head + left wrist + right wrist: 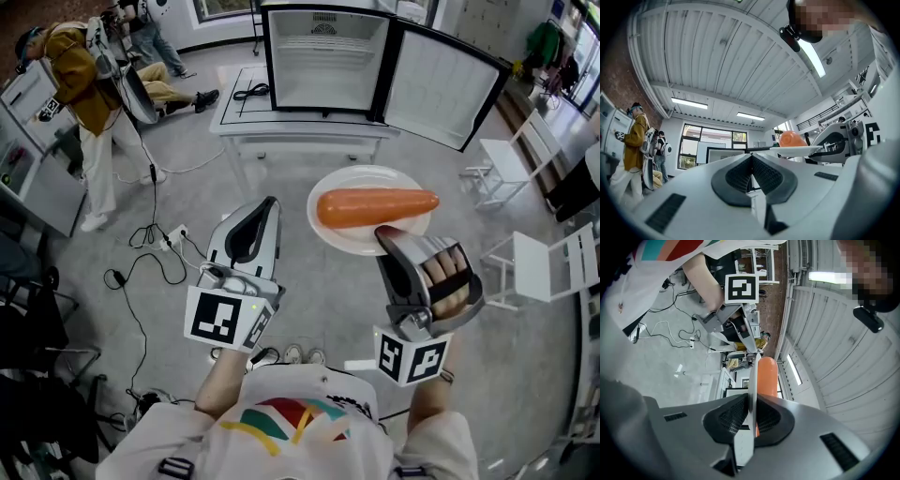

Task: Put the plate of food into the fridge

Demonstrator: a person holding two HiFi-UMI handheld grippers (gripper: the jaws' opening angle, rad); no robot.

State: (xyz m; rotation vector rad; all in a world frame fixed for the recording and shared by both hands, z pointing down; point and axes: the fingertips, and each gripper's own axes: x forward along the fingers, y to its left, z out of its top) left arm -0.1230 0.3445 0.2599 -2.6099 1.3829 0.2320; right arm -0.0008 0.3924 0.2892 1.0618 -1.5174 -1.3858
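The room is a wide workshop with a grey floor (309, 309), cables trailing at the left and 2 white chairs (539, 267) at the right. Straight ahead stands a white bench (309, 127) carrying the small fridge (323, 61), its door (445, 89) swung wide to the right and its white cavity facing the person.

The plate (361, 178) is in the air, well short of the bench and a little right of the fridge mouth. So the carry looks to run forward and slightly left. The 1 carrot (375, 206) lies across the plate, its long axis left to right, loose and likely to roll if the plate tips.

The right tongs (389, 234) are clamped on the plate's near rim. The left tongs (269, 208) are pressed together on nothing, just left of the plate.
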